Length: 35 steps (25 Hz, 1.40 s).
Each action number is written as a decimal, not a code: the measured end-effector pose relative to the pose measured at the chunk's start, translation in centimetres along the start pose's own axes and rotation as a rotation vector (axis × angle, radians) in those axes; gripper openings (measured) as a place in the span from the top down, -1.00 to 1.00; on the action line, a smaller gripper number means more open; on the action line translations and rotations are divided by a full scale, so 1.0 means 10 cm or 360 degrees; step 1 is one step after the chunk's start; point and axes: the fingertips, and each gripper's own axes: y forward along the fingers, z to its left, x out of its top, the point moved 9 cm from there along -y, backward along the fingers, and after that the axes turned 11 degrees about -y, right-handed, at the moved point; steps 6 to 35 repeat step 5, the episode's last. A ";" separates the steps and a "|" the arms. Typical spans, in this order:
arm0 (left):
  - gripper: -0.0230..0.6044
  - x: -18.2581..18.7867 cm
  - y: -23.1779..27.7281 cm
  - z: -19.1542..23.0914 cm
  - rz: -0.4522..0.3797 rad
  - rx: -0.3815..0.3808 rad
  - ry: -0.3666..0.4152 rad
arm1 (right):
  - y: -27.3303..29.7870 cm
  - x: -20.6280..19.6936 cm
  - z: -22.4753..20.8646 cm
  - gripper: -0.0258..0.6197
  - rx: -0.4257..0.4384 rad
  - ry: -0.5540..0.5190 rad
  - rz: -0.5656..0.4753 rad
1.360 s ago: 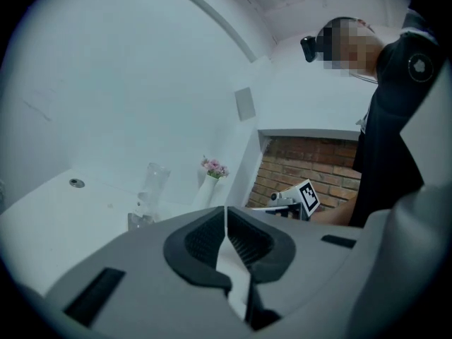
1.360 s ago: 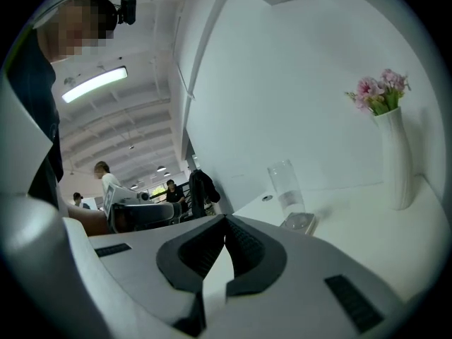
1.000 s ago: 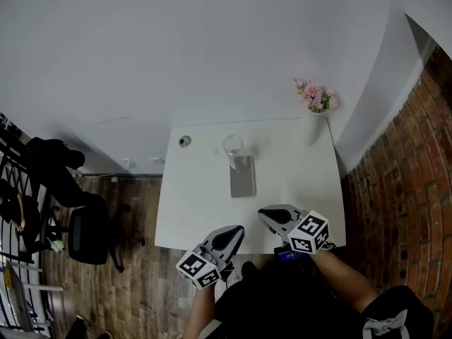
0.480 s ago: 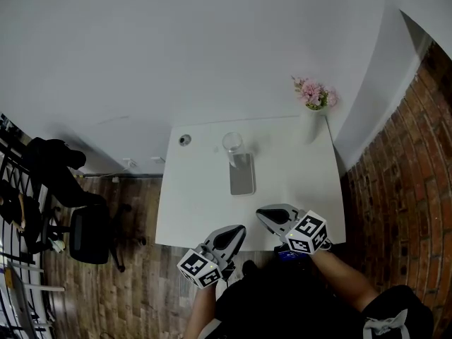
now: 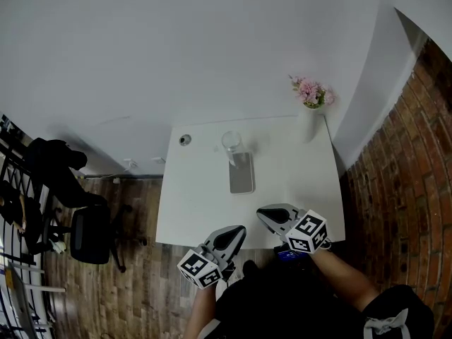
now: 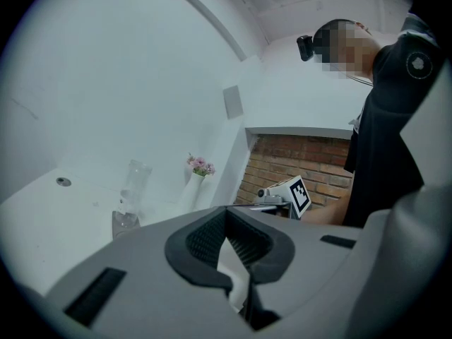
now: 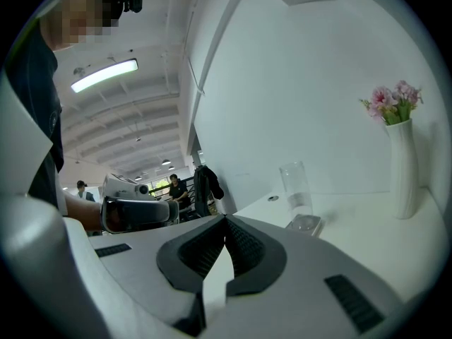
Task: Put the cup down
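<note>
Glass cup (image 5: 232,141) stays put at twelve o'clock on the table (image 5: 191,203), and the left gripper (image 5: 238,229) and right gripper (image 5: 263,217) idle at six with jaws closed on nothing, so the task looks done.

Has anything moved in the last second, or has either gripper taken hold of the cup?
Nothing visibly changed. The cup stands untouched on the table at the far end of the phone, with the vase at the far right corner. The left gripper and right gripper stay by the table's near edge, both shut and empty.
</note>
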 end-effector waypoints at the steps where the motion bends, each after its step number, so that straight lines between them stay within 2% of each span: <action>1: 0.90 -0.01 0.00 -0.01 0.0001 0.0001 -0.0002 | -0.01 0.00 0.01 0.89 -0.0002 -0.0001 0.0001; 35: 0.90 -0.02 0.01 -0.04 0.0004 0.0004 -0.0003 | -0.04 -0.01 0.01 0.89 -0.0009 -0.0011 0.0010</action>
